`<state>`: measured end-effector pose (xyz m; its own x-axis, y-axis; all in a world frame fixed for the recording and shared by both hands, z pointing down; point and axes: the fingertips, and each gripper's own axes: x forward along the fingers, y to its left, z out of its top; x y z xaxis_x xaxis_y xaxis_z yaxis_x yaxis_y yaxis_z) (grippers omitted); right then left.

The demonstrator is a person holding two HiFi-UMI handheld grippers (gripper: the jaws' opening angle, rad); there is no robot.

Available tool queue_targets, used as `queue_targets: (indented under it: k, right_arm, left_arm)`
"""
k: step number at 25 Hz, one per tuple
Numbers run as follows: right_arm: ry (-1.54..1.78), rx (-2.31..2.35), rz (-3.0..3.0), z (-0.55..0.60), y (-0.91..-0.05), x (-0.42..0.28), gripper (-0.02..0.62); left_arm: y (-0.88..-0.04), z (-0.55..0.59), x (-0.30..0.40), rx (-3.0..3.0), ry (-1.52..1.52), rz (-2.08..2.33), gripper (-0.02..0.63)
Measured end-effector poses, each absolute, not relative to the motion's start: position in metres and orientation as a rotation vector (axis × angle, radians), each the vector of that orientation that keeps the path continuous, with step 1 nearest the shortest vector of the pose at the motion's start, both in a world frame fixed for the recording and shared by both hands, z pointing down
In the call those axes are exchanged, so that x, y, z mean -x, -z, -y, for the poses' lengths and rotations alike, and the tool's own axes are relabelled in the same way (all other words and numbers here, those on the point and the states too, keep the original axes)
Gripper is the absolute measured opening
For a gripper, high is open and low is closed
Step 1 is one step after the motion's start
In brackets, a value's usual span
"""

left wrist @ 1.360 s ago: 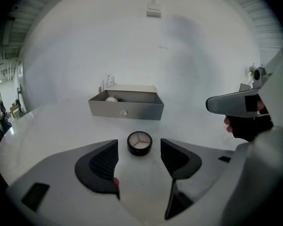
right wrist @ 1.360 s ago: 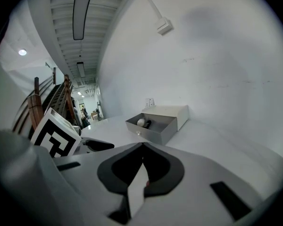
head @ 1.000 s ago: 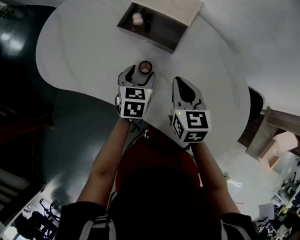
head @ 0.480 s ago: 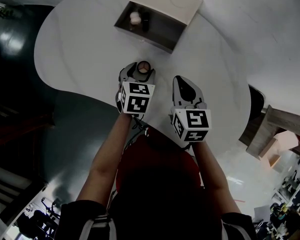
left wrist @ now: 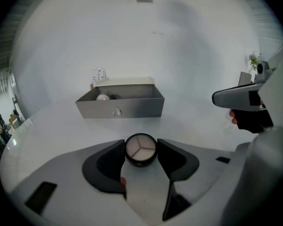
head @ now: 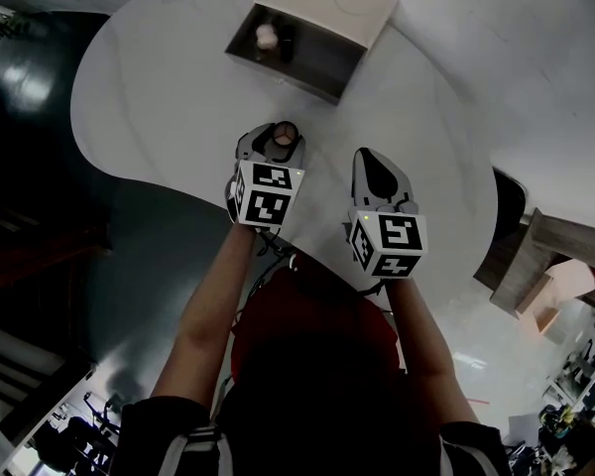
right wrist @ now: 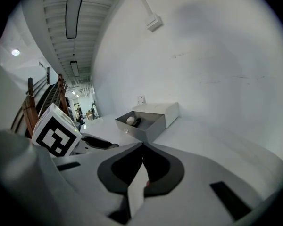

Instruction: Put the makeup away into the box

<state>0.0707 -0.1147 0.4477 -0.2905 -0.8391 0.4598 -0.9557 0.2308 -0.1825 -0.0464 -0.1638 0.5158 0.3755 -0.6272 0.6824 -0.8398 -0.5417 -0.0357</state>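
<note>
A round black compact (left wrist: pixel 141 149) with a pale three-part pan rests on the white table (head: pixel 159 87), between the fingertips of my left gripper (left wrist: pixel 141 150). The jaws have just been closing, and both pads now touch the compact's rim. From the head view, the compact (head: pixel 285 134) shows at the tip of the left gripper (head: pixel 278 142). My right gripper (head: pixel 370 159) hovers beside it to the right, shut and holding nothing, its jaws meeting in the right gripper view (right wrist: pixel 142 146). Farther back, the grey box (head: pixel 307 62) stands open.
Inside the box (left wrist: pixel 120 106) lie a whitish round item (head: pixel 266 36) and a dark item (head: pixel 289 44). The box's white top (head: pixel 332 3) lies behind it. The table's curved edge (head: pixel 94 142) drops off to a dark floor on the left. A wall socket (right wrist: pixel 154 22) sits high on the wall.
The left jaws have drawn in a little around the compact. Both hands stay about where they were.
</note>
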Motion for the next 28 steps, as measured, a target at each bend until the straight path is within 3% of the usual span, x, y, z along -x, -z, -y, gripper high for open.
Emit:
queue_targets:
  k: [28]
  right_arm:
    - [-0.521,-1.786,2.341,0.110,-0.385,-0.084,0.014]
  left_arm:
    - [-0.386,0.185,0.022,-2.527,-0.815,1.329,0.236]
